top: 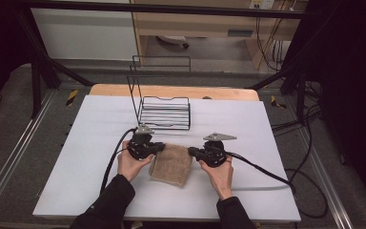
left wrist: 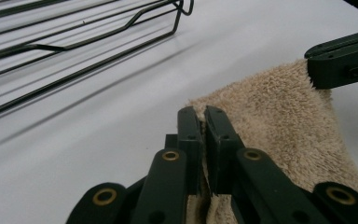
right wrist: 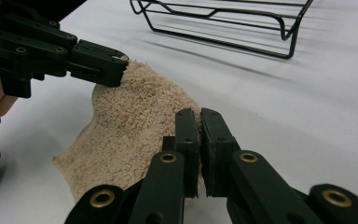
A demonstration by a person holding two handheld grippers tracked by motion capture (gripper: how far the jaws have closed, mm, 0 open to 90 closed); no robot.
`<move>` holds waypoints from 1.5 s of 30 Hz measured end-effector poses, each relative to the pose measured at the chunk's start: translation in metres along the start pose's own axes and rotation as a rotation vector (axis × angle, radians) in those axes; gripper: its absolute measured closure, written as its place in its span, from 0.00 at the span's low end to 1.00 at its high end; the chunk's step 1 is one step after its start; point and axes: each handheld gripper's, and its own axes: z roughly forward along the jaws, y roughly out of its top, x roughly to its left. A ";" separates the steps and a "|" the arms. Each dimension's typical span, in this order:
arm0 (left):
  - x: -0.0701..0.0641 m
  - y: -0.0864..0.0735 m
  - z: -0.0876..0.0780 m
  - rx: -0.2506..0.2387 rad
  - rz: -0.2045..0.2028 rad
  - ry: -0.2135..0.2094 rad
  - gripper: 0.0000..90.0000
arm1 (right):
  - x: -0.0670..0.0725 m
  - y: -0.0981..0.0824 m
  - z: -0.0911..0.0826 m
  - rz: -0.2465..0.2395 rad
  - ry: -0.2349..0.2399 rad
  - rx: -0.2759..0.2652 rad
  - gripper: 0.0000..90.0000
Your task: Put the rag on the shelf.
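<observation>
A beige terry towel lies folded on the white table between the two hands. My left gripper is shut on the towel's far left corner, and in the left gripper view the towel runs between my closed jaws at the left gripper. My right gripper is shut on the far right corner; in the right gripper view the towel is pinched at the right gripper. The corners are raised a little off the table.
A black wire rack stands just behind the towel, with an upright frame at its back. The white table top ends at a wooden edge behind. Cables trail to the right.
</observation>
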 end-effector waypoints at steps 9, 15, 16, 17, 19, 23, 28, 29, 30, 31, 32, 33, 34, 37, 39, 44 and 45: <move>-0.007 -0.001 -0.017 -0.055 0.015 0.013 0.95 | 0.009 0.006 -0.009 -0.070 0.008 -0.028 0.96; -0.013 -0.001 -0.026 -0.087 0.025 0.024 0.95 | 0.012 0.011 -0.015 -0.092 0.013 -0.050 0.96; -0.014 -0.001 -0.027 -0.092 0.027 0.027 0.95 | 0.013 0.012 -0.015 -0.098 0.015 -0.053 0.96; -0.015 0.000 -0.029 -0.100 0.026 0.027 0.95 | 0.013 0.013 -0.016 -0.104 0.012 -0.055 0.96; -0.016 0.001 -0.031 -0.112 0.029 0.034 0.95 | 0.015 0.015 -0.018 -0.119 0.012 -0.063 0.96; -0.018 0.002 -0.037 -0.144 0.022 0.039 0.95 | 0.018 0.021 -0.024 -0.145 0.018 -0.080 0.97; -0.019 0.006 -0.047 -0.185 0.022 0.048 0.95 | 0.023 0.029 -0.029 -0.177 0.021 -0.096 0.97; -0.020 0.006 -0.048 -0.192 0.022 0.049 0.95 | 0.025 0.031 -0.031 -0.186 0.020 -0.100 0.97; -0.020 0.007 -0.050 -0.199 0.022 0.051 0.95 | 0.026 0.033 -0.032 -0.193 0.021 -0.105 0.97; -0.020 0.008 -0.052 -0.207 0.021 0.051 0.95 | 0.027 0.035 -0.033 -0.200 0.021 -0.109 0.97; -0.020 0.009 -0.054 -0.214 0.021 0.051 0.95 | 0.028 0.037 -0.034 -0.209 0.021 -0.113 0.97; -0.020 0.010 -0.056 -0.220 0.021 0.052 0.95 | 0.029 0.039 -0.035 -0.216 0.020 -0.117 0.97; -0.021 0.010 -0.058 -0.227 0.021 0.053 0.95 | 0.030 0.040 -0.036 -0.224 0.019 -0.121 0.97; -0.021 0.013 -0.062 -0.245 0.019 0.054 0.95 | 0.032 0.045 -0.038 -0.239 0.020 -0.130 0.97; -0.022 0.014 -0.064 -0.253 0.018 0.055 0.95 | 0.034 0.048 -0.040 -0.246 0.019 -0.136 0.97; -0.023 0.017 -0.067 -0.271 0.025 0.062 0.95 | 0.035 0.052 -0.043 -0.254 0.018 -0.149 0.97; -0.023 0.018 -0.067 -0.275 0.027 0.062 0.95 | 0.035 0.053 -0.043 -0.255 0.020 -0.155 0.97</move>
